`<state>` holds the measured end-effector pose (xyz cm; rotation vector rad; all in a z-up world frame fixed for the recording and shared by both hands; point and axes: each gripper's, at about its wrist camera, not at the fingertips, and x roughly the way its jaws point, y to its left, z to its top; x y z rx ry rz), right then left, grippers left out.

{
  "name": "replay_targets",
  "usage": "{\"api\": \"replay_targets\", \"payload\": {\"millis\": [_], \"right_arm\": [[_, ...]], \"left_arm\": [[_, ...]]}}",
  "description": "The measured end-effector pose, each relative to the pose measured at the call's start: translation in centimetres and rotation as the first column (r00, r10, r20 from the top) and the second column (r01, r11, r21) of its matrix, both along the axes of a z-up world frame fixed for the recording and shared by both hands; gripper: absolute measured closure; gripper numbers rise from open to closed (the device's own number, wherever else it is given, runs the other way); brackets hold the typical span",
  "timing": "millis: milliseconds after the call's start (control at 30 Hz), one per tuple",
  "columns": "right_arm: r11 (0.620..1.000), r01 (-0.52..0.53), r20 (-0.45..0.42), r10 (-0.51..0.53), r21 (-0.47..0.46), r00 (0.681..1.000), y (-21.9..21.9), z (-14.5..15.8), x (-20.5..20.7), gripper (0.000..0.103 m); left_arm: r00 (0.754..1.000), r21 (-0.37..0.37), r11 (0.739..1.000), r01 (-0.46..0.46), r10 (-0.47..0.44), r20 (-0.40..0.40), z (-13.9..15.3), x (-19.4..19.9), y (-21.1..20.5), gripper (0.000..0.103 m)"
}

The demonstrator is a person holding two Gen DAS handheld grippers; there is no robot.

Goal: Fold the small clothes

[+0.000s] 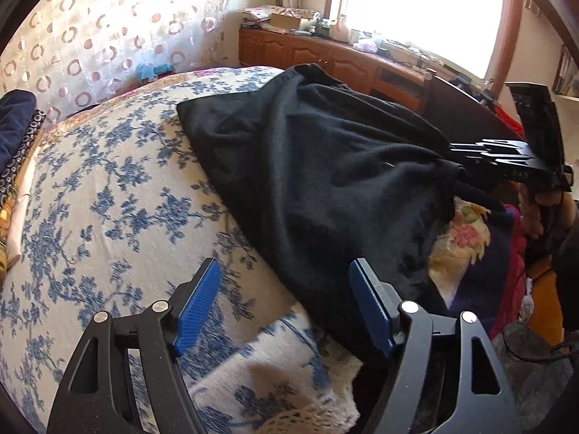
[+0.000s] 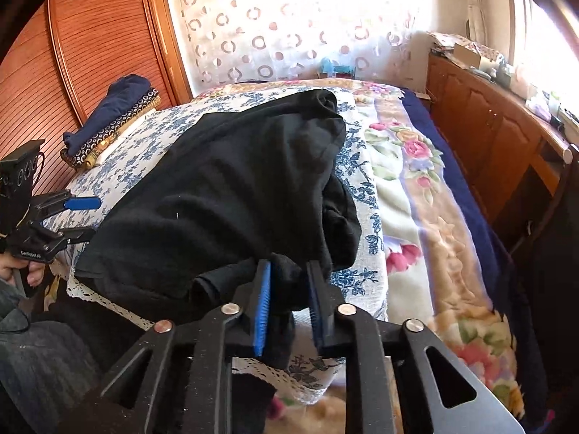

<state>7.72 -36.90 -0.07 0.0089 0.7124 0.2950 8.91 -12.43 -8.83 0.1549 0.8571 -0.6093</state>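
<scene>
A crumpled black knit garment (image 2: 224, 195) lies on the blue-flowered white bedspread (image 1: 90, 195). The right gripper (image 2: 289, 303) pinches its near edge, probably to spread it; beside it the left gripper (image 1: 286, 307) gapes empty.

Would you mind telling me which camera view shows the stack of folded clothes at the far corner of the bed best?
The right wrist view: the stack of folded clothes shows whole there, a navy piece on top of patterned ones, beside the wooden wardrobe. The left wrist view catches only its cropped end at the picture's left edge.
</scene>
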Motion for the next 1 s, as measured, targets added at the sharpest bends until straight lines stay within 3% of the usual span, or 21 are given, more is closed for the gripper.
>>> {"api": "replay_targets", "payload": {"millis": [133,400,467,633,767,1000], "right_arm": [[1.0,0.011,0.002,-0.011,-0.007,1.0,0.0,-0.3,-0.3,0.073],[1.0,0.023,0.015,-0.023,-0.022,1.0,0.2,-0.1,-0.3,0.072],[0.999,0.021,0.026,-0.02,-0.028,0.999,0.3,0.0,-0.4,0.068],[1.0,0.006,0.056,-0.004,-0.029,0.998,0.6,0.5,-0.9,0.064],[1.0,-0.015,0.074,0.017,-0.024,0.997,1.1,0.9,-1.4,0.064],[0.998,-0.063,0.102,0.064,-0.018,0.993,2.5,1.5,-2.3,0.062]], "left_arm": [[0.999,-0.024,0.999,0.03,-0.031,-0.031,-0.2,-0.7,-0.2,0.048],[0.995,-0.027,0.999,0.041,-0.043,-0.091,-1.4,-1.7,-0.7,0.052],[0.994,-0.035,0.998,0.048,-0.051,-0.093,-1.4,-1.9,-0.8,0.059],[0.996,-0.039,0.997,0.063,-0.066,-0.066,-0.6,-2.2,-0.9,0.094],[0.996,-0.097,0.992,0.075,-0.079,-0.04,1.0,-1.7,-0.8,0.098],[0.992,-0.141,0.983,0.113,-0.104,0.072,6.0,-0.8,-1.9,0.099]]}}
